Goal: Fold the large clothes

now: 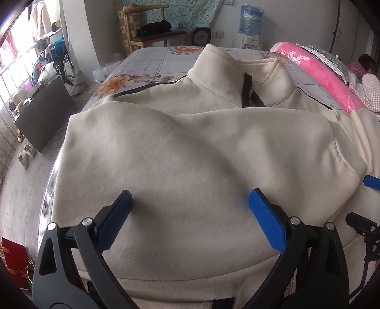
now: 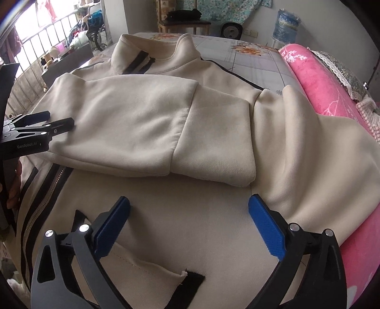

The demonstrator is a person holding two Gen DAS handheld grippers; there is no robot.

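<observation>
A cream zip-up jacket [image 1: 190,147] with black trim lies spread on the bed, its collar [image 1: 237,71] at the far end. One sleeve [image 2: 142,126] is folded across the chest, its ribbed cuff [image 2: 213,149] ending near the middle. My left gripper [image 1: 190,193] hovers open over that folded sleeve, nothing between its blue pads. My right gripper [image 2: 190,199] stands open above the jacket's lower body [image 2: 213,225], near a pocket opening [image 2: 190,278]. The other sleeve [image 2: 320,147] drapes towards the right. The left gripper [image 2: 57,118] also shows at the left edge of the right wrist view.
The bed has a floral sheet [image 1: 152,64]. A pink blanket [image 2: 320,78] runs along its right side, where a person [image 1: 365,66] lies. Beyond the bed stand a wooden chair [image 1: 152,31] and a water dispenser [image 1: 251,21]. The floor drops off at left.
</observation>
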